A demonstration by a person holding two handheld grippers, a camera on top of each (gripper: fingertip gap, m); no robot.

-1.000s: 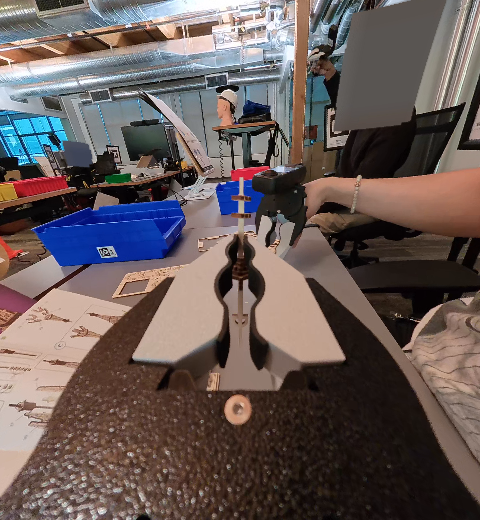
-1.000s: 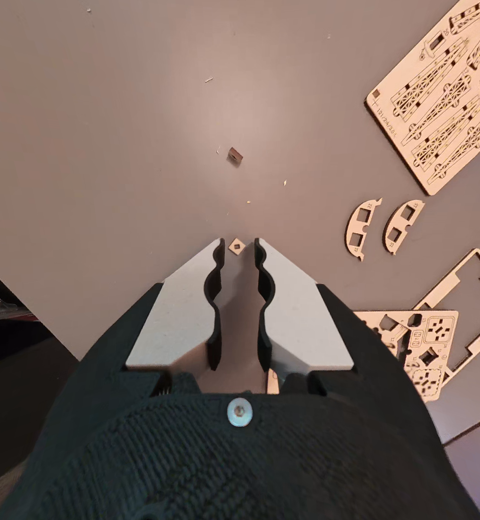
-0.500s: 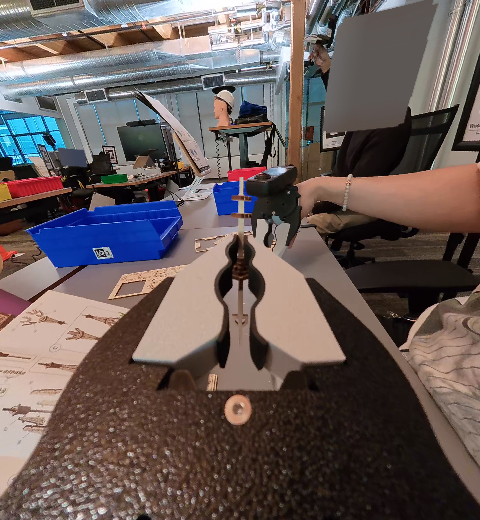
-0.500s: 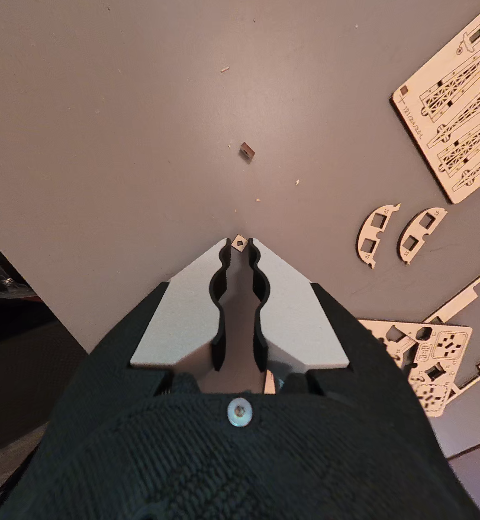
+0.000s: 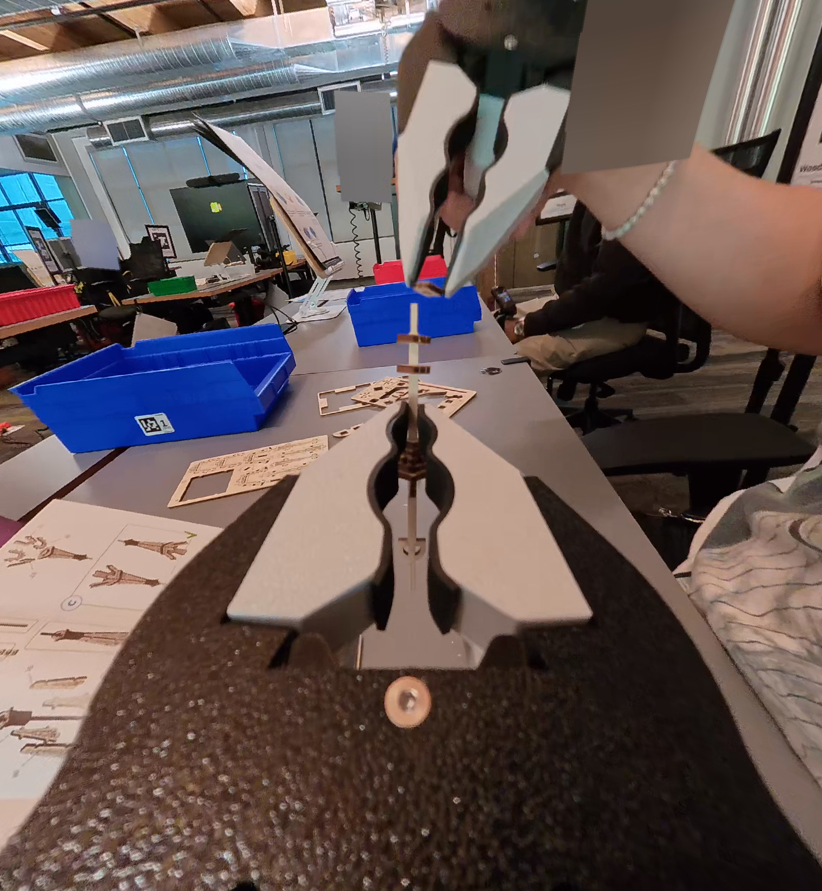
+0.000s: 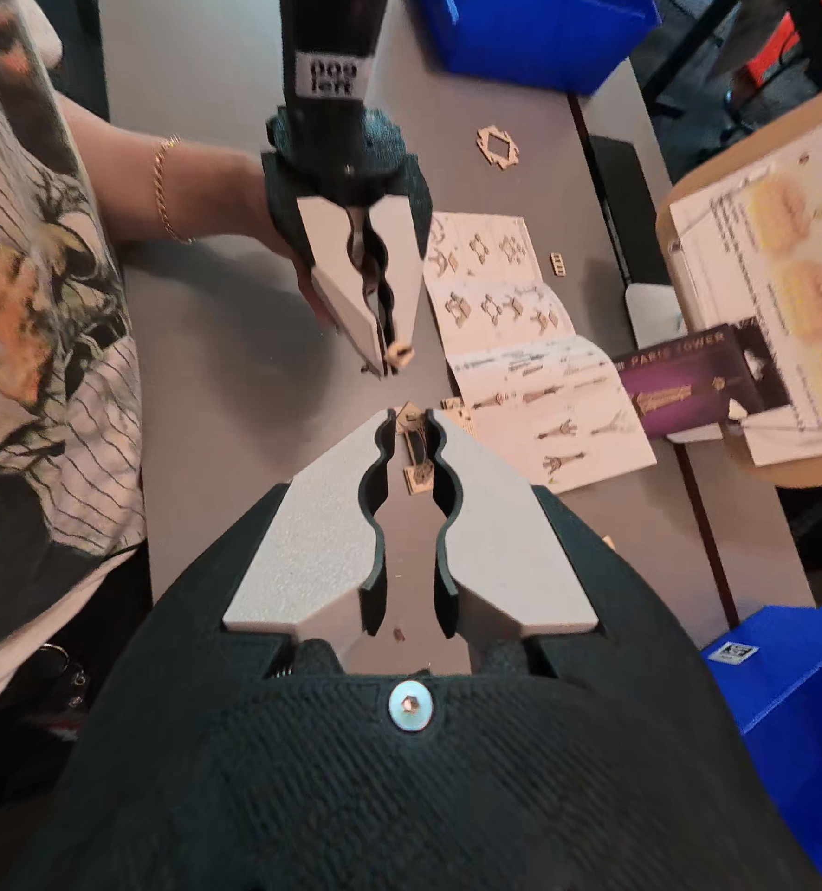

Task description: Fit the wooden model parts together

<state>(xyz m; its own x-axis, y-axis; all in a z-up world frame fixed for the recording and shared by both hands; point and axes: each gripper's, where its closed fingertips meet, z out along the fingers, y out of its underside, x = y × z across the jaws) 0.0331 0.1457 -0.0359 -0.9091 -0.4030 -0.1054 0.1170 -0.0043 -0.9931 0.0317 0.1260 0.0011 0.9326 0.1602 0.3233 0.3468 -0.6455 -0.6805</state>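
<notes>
My left gripper (image 5: 412, 410) is shut on a thin wooden spire (image 5: 413, 352) that stands upright, with small square wooden pieces threaded on it. My right gripper (image 5: 428, 287) hangs point-down just above the spire's top, shut on a small square wooden piece (image 5: 427, 288). In the right wrist view the right gripper (image 6: 410, 414) holds that piece (image 6: 409, 415) at its tips. The left gripper (image 6: 387, 371) faces it closely, and the spire (image 6: 399, 356) shows end-on. A small gap separates the piece from the spire tip.
Cut-out wooden part sheets (image 5: 254, 463) lie on the grey table (image 5: 519, 434), with an instruction sheet (image 5: 61, 602) at the left. A blue bin (image 5: 158, 385) stands at back left. A purple box (image 6: 688, 381) lies beyond the instructions. A person sits at back right. Tip to tip, the grippers are about 5 cm apart.
My right gripper closed on the small square piece on the table, lifted it and carried it to just above the spire. My left gripper kept hold of the spire.
</notes>
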